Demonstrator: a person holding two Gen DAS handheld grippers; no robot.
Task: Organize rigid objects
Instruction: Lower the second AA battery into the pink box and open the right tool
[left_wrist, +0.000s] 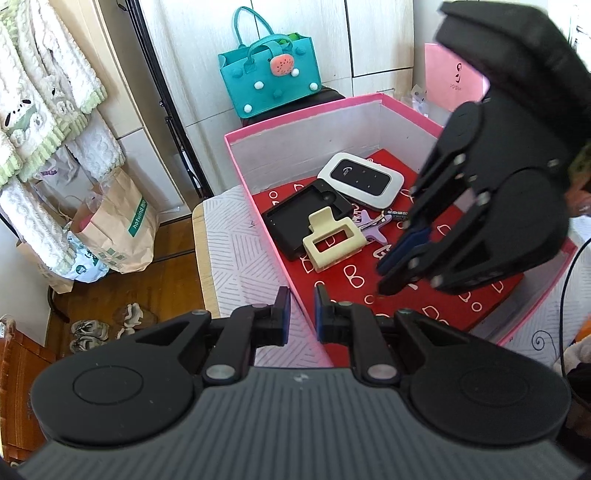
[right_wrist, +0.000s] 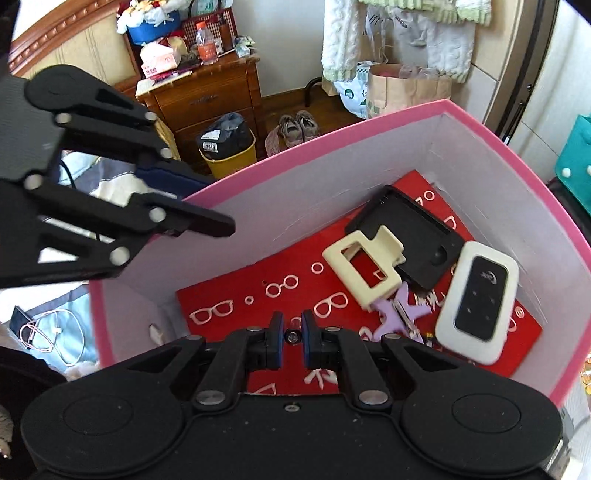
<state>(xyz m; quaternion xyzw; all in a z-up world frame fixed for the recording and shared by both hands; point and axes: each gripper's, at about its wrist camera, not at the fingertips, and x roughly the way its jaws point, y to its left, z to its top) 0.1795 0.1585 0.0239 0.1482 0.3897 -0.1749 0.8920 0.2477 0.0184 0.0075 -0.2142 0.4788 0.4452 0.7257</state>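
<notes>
In the left wrist view, cream knitted garments (left_wrist: 44, 110) hang at the upper left, above a brown paper bag (left_wrist: 118, 225) on the wooden floor. A teal felt handbag (left_wrist: 269, 79) stands at top centre. Right of centre sits the pink cardboard box (left_wrist: 236, 162), lined with a red sheet printed with white glasses (left_wrist: 351, 280). Inside it, from left to right, lie a black square case (left_wrist: 295, 218), a cream plastic hair claw (left_wrist: 332, 240) resting partly on that case, a lilac clip (left_wrist: 369, 229) and a white-and-black pocket router (left_wrist: 362, 179). At bottom centre the left gripper (left_wrist: 301, 314) has its jaws drawn narrow astride the box's near wall, which runs through the gap between them. At the right, the right gripper (left_wrist: 388, 273) reaches down into the box, jaws nearly together.

In the right wrist view, the right gripper (right_wrist: 293, 332) pinches a small round-ended object (right_wrist: 293, 336), too tiny to identify, above the red sheet.
</notes>
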